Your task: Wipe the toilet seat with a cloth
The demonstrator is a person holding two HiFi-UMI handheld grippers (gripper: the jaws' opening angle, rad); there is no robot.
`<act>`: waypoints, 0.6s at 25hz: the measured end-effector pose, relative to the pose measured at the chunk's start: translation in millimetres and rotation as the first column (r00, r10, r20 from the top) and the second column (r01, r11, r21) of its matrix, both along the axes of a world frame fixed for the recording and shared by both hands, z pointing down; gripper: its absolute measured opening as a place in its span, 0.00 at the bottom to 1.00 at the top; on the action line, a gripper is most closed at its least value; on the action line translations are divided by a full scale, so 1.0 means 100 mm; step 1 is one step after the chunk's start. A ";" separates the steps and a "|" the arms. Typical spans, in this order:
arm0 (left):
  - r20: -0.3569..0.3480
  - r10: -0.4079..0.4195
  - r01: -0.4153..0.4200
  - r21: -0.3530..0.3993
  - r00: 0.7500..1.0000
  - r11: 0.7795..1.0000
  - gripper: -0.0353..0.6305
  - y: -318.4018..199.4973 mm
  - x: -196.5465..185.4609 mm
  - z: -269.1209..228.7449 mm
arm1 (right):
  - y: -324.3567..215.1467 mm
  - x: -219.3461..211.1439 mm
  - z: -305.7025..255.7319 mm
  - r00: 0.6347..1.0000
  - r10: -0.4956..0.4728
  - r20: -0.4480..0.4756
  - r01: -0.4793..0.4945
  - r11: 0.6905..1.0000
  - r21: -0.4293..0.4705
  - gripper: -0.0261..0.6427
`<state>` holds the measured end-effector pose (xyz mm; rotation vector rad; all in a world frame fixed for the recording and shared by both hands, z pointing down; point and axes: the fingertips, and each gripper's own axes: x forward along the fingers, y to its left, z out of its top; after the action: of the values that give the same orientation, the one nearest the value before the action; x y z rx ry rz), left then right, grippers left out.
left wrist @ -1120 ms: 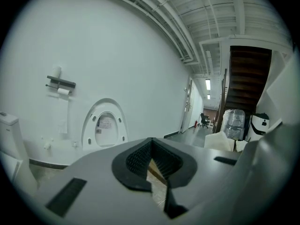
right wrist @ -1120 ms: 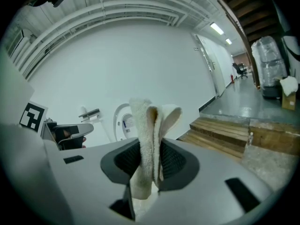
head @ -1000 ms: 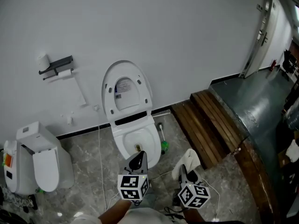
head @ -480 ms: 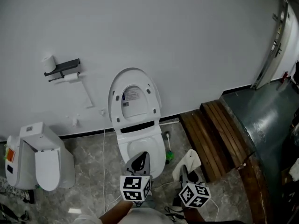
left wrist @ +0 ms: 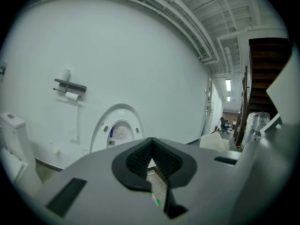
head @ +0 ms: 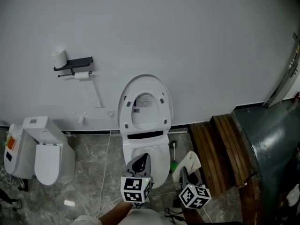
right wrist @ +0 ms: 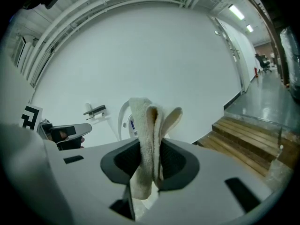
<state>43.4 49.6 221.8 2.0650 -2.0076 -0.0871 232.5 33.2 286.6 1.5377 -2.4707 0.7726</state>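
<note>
- The cloth (right wrist: 149, 139) is pinched in the right tongs (right wrist: 150, 159). It is folded over itself, with a rounded end standing up past the pads and a short tail hanging below them.
- In the head view it shows as a pale flap at the right tongs' tip, above the floor just right of the toilet bowl (head: 146, 159) and not touching it.
- It looks like light, soft terry, limp rather than stiff. It should mould to a curved surface, but it will flop or bunch if too little of it sticks out.
- The present hold on the folded middle seems sound. The free end ahead of the pads is the part to press on the plastic, so that the hard pads stay off it.
- The left tongs (left wrist: 151, 146) are pressed together with nothing between them, and sit low in front of the bowl.
- The toilet seat (head: 144, 104) stands upright against the wall (head: 187, 41). Four small bumpers and a label face the room. I take this for the ring's underside with the lid behind it, though at this distance I cannot be sure where one ends and the other begins.
- The seat is hard, glossy plastic on a hinge, likely slippery and free to swing. If it must come down, its free top edge is the place for the empty left tongs, lowered gently.
- A toilet brush (head: 174, 159) stands just beside the bowl on the cloth's side and could be knocked.
</note>
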 end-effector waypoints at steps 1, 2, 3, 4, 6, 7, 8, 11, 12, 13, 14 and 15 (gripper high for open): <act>-0.001 -0.007 0.007 0.000 1.000 1.000 0.07 -0.03 -0.04 0.00 | -0.05 -0.06 0.02 1.000 -0.018 -0.002 0.018 1.000 -0.006 0.18; -0.002 -0.016 0.016 -0.002 1.000 1.000 0.07 -0.06 -0.08 0.00 | -0.09 -0.12 0.05 0.999 -0.039 -0.005 0.039 0.999 -0.013 0.18; -0.003 -0.026 0.026 -0.004 1.000 1.000 0.07 -0.08 -0.13 0.00 | -0.12 -0.19 0.08 0.998 -0.058 -0.007 0.058 0.998 -0.021 0.18; -0.002 -0.037 0.037 -0.005 0.999 0.999 0.07 -0.10 -0.19 0.00 | -0.16 -0.25 0.09 0.997 -0.074 -0.010 0.074 0.997 -0.025 0.18; 0.003 -0.060 0.060 -0.005 0.998 0.998 0.07 -0.16 -0.28 -0.01 | -0.25 -0.36 0.04 0.995 -0.095 -0.013 0.095 0.995 -0.026 0.18; 0.003 -0.070 0.070 -0.005 0.998 0.998 0.07 -0.18 -0.31 -0.02 | -0.31 -0.41 0.02 0.995 -0.102 -0.012 0.102 0.994 -0.028 0.18; 0.001 -0.078 0.078 -0.007 0.997 0.997 0.07 -0.20 -0.34 -0.02 | -0.35 -0.45 0.01 0.994 -0.109 -0.010 0.109 0.994 -0.031 0.18; -0.004 -0.092 0.092 -0.018 0.996 0.996 0.07 -0.24 -0.38 0.01 | -0.46 -0.57 0.07 0.991 -0.137 -0.007 0.136 0.989 -0.051 0.18; -0.004 -0.096 0.096 -0.020 0.995 0.995 0.07 -0.26 -0.39 0.01 | -0.49 -0.62 0.10 0.988 -0.151 -0.008 0.150 0.987 -0.059 0.18; -0.004 -0.102 0.102 -0.021 0.995 0.995 0.07 -0.29 -0.40 0.02 | -0.53 -0.67 0.13 0.986 -0.169 -0.010 0.168 0.984 -0.065 0.18; -0.005 -0.112 0.112 -0.019 0.994 0.994 0.07 -0.32 -0.41 0.01 | -0.58 -0.72 0.17 0.982 -0.190 -0.011 0.188 0.980 -0.071 0.18; -0.005 -0.124 0.124 -0.015 0.992 0.992 0.07 -0.36 -0.44 0.00 | -0.63 -0.78 0.20 0.977 -0.211 -0.013 0.209 0.975 -0.076 0.18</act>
<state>-0.1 13.4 221.3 1.9269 -2.1254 -0.1018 154.2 -30.1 306.8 1.2280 -2.5061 0.7963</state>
